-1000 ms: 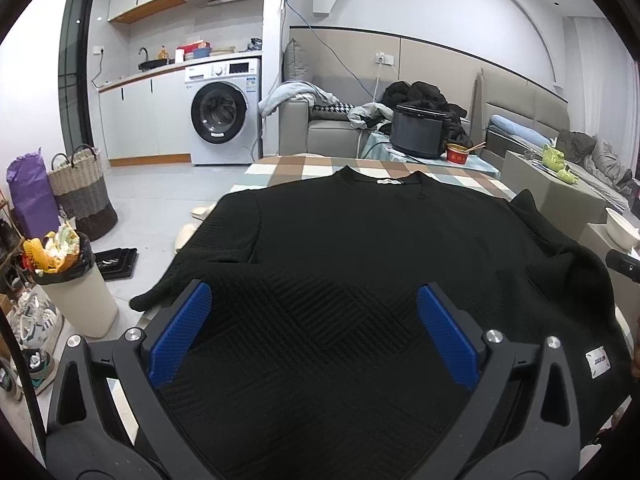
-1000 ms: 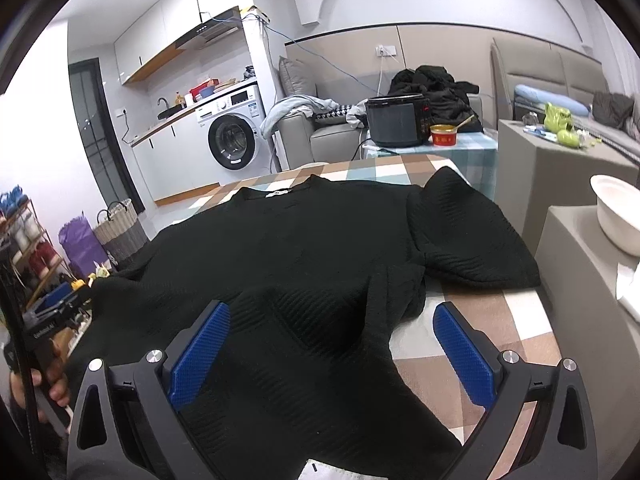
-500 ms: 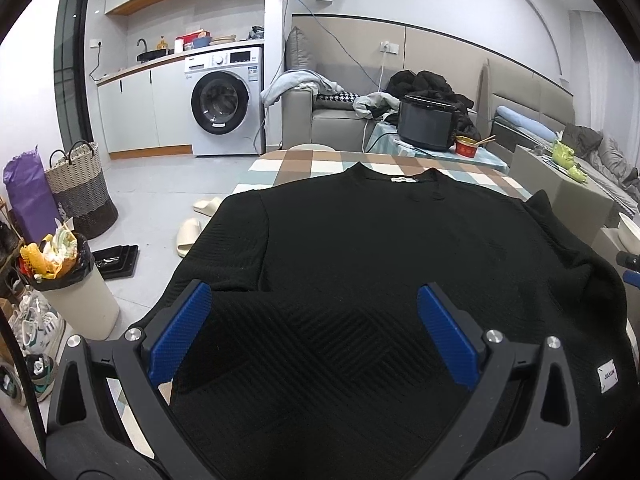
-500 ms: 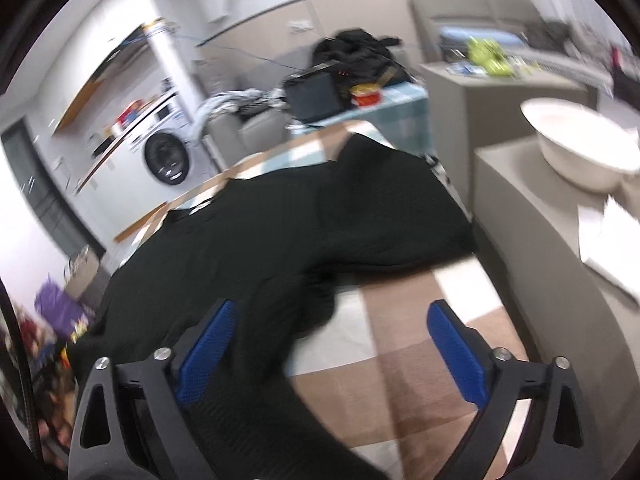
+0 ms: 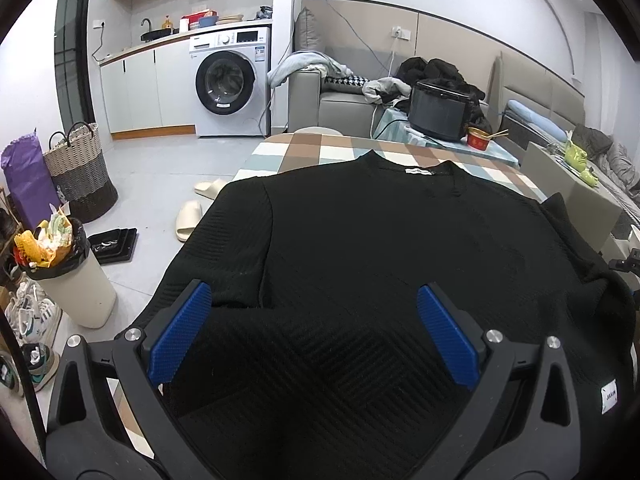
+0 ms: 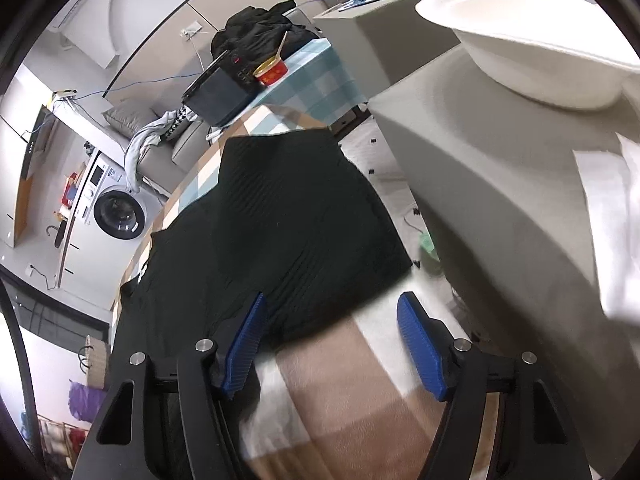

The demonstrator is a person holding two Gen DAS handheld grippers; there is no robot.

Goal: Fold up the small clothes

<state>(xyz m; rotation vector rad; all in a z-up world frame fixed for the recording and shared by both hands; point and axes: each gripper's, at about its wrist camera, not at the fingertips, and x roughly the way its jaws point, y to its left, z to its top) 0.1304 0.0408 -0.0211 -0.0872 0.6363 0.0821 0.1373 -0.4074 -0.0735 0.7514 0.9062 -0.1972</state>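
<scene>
Black knit sweater [image 5: 380,248] lies spread flat on the checked table [image 5: 312,148], collar at the far edge w/ a small white label, one sleeve [image 5: 224,252] draped off the left side, hem nearest the cameras. Left gripper [image 5: 314,336] hangs over the lower body of the knit, jaws wide apart, nothing pinched btwn the blue pads. Right gripper [image 6: 332,344] is rolled over and aimed at the other sleeve [image 6: 304,216], which lies folded out across the table corner beside a grey cabinet w/ a white bowl [image 6: 532,40] on top; its jaws have just been closing but are partly apart, sleeve edge just ahead of the pads, only tablecloth btwn them, nothing gripped. Handling, my read: thick ribbed knit, soft & floppy, no stiffness, prob. moderately heavy for a garment, so it'll sag and drag if lifted by one point. Textured weave shouldn't slip in the pads. Not fragile, though loops could snag. Best holds look like the sleeve cuff edge and the hem corners: pinch a doubled edge, lift low, lay over rather than pull.
</scene>
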